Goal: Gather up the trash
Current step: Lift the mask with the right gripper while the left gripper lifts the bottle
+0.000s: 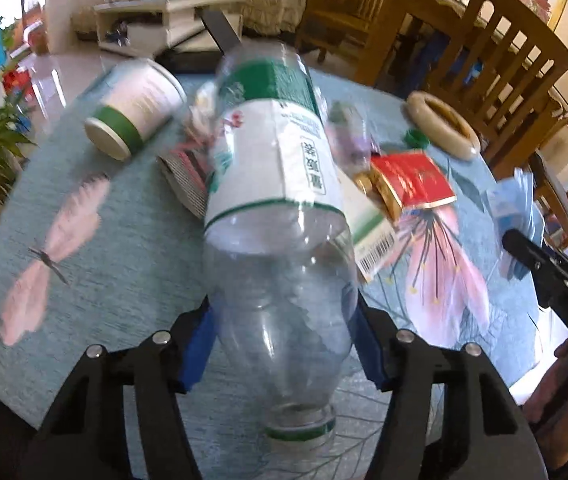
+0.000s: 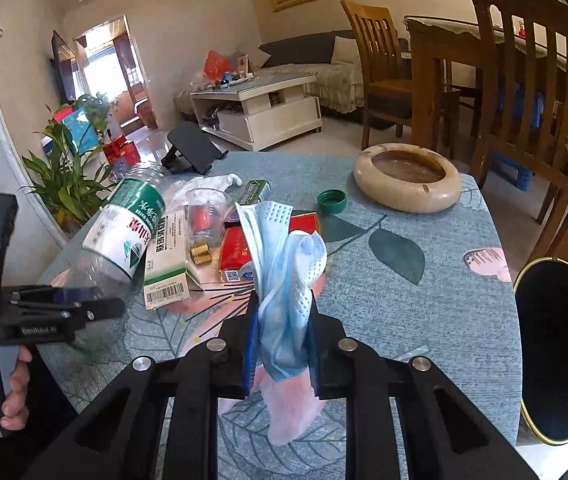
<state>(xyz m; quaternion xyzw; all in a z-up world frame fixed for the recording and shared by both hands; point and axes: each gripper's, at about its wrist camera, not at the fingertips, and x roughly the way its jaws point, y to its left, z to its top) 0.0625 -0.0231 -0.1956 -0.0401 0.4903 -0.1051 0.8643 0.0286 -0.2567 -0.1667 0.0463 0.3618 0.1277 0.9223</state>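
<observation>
Slipping is the main risk, because the left gripper [image 1: 284, 344] has its fingers clamped only on the smooth neck end of the empty bottle [image 1: 272, 184] above the table [image 1: 116, 280], while the right gripper [image 2: 282, 332] pinches a limp face mask [image 2: 284, 272] that may catch the near trash bin [image 2: 560, 352] rim.

Both grippers, left gripper [image 1: 284, 344] and right gripper [image 2: 282, 340], are black, with blue pads [image 1: 198, 354], silver screws [image 2: 217, 345] and white lettering.
</observation>
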